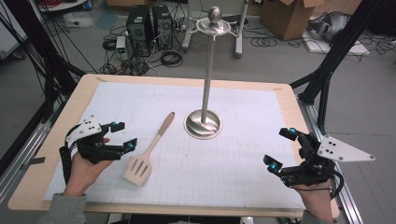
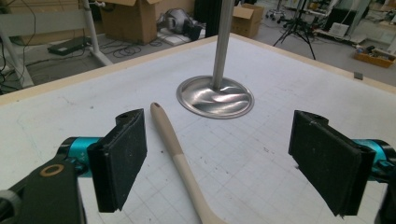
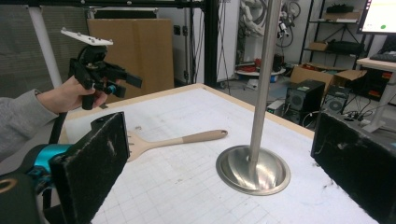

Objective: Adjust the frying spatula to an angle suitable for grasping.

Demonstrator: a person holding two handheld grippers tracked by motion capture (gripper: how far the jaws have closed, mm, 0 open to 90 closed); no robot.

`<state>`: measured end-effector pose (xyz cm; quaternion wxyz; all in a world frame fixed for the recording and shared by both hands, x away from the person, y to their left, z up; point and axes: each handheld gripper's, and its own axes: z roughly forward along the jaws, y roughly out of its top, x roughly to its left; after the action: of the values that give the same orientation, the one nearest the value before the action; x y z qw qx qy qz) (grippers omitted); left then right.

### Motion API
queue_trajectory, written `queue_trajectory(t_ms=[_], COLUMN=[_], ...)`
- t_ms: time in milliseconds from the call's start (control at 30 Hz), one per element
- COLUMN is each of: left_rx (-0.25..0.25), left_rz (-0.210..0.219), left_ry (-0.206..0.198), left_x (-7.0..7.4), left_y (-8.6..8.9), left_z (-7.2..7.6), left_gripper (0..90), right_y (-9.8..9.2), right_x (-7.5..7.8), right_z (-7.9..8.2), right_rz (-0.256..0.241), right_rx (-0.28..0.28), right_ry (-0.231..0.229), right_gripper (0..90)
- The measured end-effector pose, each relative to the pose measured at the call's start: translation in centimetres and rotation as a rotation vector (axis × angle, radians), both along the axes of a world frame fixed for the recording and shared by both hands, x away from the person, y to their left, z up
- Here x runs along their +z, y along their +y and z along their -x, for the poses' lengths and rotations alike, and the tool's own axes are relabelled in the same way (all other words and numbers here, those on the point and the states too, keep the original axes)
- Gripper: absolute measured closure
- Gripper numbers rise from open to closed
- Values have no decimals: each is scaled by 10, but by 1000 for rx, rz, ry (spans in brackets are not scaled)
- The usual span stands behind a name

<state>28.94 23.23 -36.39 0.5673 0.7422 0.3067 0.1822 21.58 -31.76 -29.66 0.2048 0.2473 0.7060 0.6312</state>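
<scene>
Beside the left tool [image 1: 122, 135] — jaws apart — spatula [image 1: 145, 155], metal stand [image 1: 203, 122] nearby, right tool [image 1: 280, 148] apart too

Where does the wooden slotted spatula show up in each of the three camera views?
High view: the spatula lies left of centre on the mat, head toward the person.
Left gripper view: its handle runs up the middle from the bottom edge, between the open fingers.
Right gripper view: it lies left of centre, head pointing left.
Shared landmark: the metal stand's round base.
</scene>
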Motion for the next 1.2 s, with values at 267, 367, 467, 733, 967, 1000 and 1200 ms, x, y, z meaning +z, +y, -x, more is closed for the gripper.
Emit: queue_trajectory(t_ms=[267, 367, 467, 733, 967, 1000, 1200], left_rx=[-15, -19, -11, 40, 26, 27, 29], left_rz=[-58, -72, -96, -138, -181, -189, -219], left_ry=[74, 78, 70, 42, 45, 39, 33], left_x=[-9, -11, -15, -20, -25, -25, -29], left_y=[-8, -11, -16, -19, -24, -26, -30], left_z=[-4, -4, -4, -4, -6, -6, -6], left_gripper=[352, 371, 438, 626, 756, 797, 867], right_y=[1, 1, 2, 4, 4, 5, 6], right_x=[-1, -1, -2, -3, -4, -5, -7], right_z=[-1, -1, -2, -3, -4, -5, -6], right_rz=[6, 10, 14, 17, 19, 22, 25], right_rx=[5, 7, 11, 16, 17, 19, 22], right_ry=[1, 0, 2, 9, 14, 16, 24], right_gripper=[30, 30, 31, 31, 31, 31, 31])
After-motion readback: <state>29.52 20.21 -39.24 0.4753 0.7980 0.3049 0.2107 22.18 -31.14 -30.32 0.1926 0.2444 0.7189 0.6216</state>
